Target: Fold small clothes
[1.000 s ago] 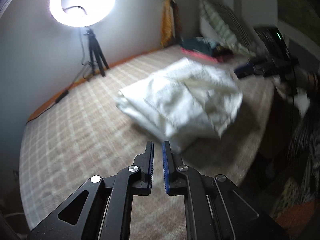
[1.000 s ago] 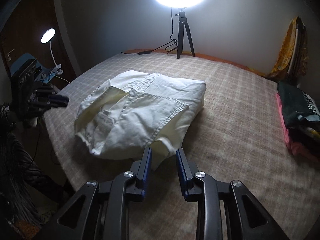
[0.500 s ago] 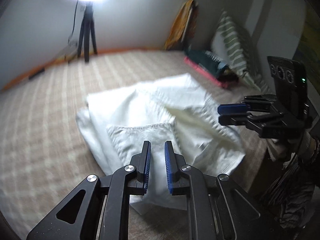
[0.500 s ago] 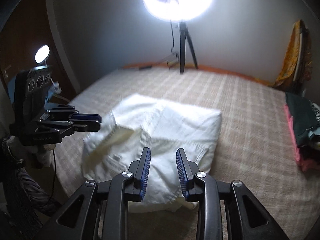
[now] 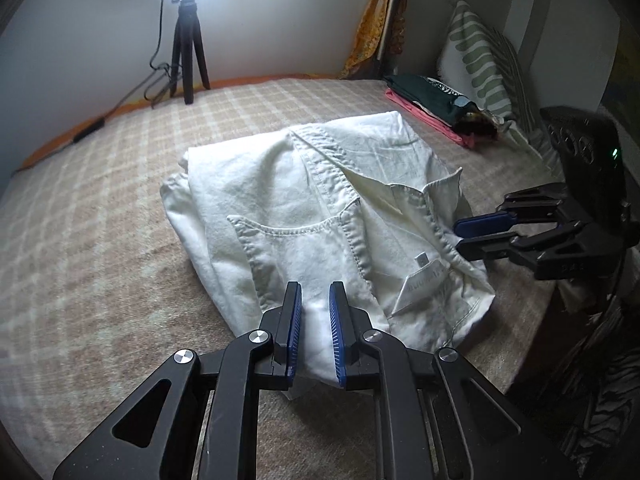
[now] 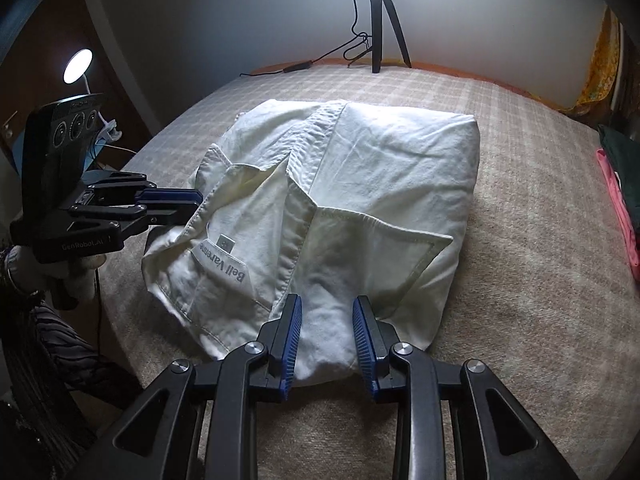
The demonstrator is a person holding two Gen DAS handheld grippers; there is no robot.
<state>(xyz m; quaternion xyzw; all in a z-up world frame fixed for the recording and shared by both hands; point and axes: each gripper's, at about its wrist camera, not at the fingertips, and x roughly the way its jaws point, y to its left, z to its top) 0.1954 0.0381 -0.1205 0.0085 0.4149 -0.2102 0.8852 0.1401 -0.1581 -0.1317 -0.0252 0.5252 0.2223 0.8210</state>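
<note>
A cream shirt (image 5: 304, 184) lies roughly folded on the checked bed cover (image 5: 100, 240), collar and neck label (image 6: 224, 260) toward the near edge, chest pocket up. My left gripper (image 5: 314, 294) hovers over the shirt's near corner, jaws a narrow gap apart with nothing pinched. My right gripper (image 6: 326, 306) stands open over the near hem of the shirt (image 6: 380, 160), cloth showing behind its gap. Seen from the side, the left gripper (image 6: 192, 206) has its tips at one side of the collar. In the left wrist view, the right gripper (image 5: 460, 236) sits at the collar's other side.
A ring light on a black tripod (image 5: 188, 52) stands at the far edge by the wall, cable trailing. Folded pink and dark clothes (image 5: 432, 100) and a striped pillow (image 5: 488, 64) lie at the right. A small lamp (image 6: 78, 66) glows past the left bed edge.
Both grippers have come down and closer to the shirt, which now fills each view. The left gripper's jaws have parted slightly. The shirt itself lies as before.
</note>
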